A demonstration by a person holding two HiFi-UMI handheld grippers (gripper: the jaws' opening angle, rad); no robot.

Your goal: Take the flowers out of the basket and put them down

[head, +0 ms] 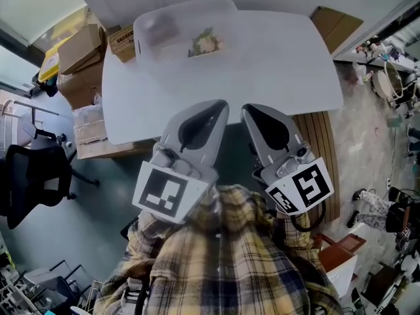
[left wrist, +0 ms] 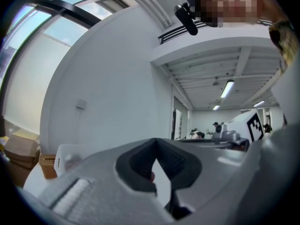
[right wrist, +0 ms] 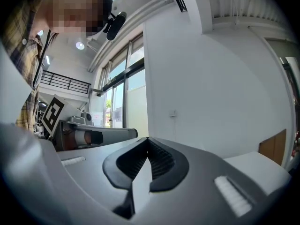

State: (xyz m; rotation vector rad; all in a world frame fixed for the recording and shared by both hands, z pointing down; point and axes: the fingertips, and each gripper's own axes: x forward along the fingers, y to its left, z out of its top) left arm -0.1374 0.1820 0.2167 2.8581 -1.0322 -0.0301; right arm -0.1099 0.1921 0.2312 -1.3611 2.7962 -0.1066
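A small bunch of pale flowers (head: 205, 42) lies inside a translucent plastic basket (head: 146, 26) at the far side of the white table (head: 282, 64). Both grippers are held close to my chest, short of the table's near edge, tips pointing toward the table. My left gripper (head: 213, 108) is shut with nothing between its jaws, as the left gripper view (left wrist: 155, 141) also shows. My right gripper (head: 254, 112) is likewise shut and empty (right wrist: 147, 140). The basket's corner (left wrist: 64, 157) shows low at the left of the left gripper view. Neither gripper touches the basket.
Cardboard boxes (head: 80, 52) and a small woven box (head: 123, 42) stand left of the table. A black office chair (head: 34, 176) is on the floor at the left. A wooden slatted piece (head: 323, 136) sits by the table's right side; clutter fills the right edge.
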